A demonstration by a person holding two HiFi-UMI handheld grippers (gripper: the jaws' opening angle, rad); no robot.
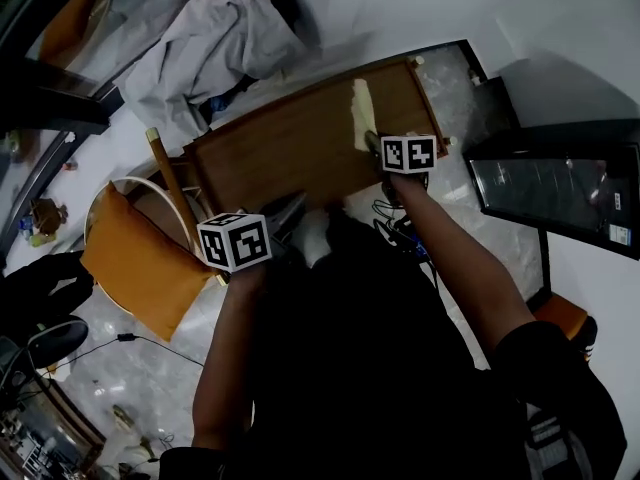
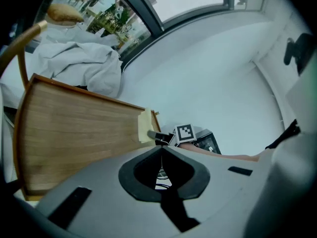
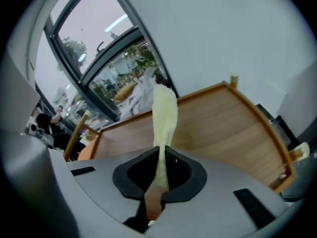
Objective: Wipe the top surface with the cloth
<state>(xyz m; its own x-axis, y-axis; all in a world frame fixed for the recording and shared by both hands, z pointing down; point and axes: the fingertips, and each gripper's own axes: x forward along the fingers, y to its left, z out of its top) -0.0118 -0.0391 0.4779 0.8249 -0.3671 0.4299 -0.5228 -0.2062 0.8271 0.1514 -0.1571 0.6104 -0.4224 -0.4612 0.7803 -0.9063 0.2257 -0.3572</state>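
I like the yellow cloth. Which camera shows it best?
The right gripper view: the cloth shows large in the middle, pinched by the right hand-held gripper. The head view shows a small pale strip; the left gripper view, just a far-off scrap.

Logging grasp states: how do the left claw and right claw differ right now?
Left claw is shut on nothing; right claw is shut on the pale yellow cloth. Left claw sits short of the brown wooden table top; right claw reaches over it. Both are closed.
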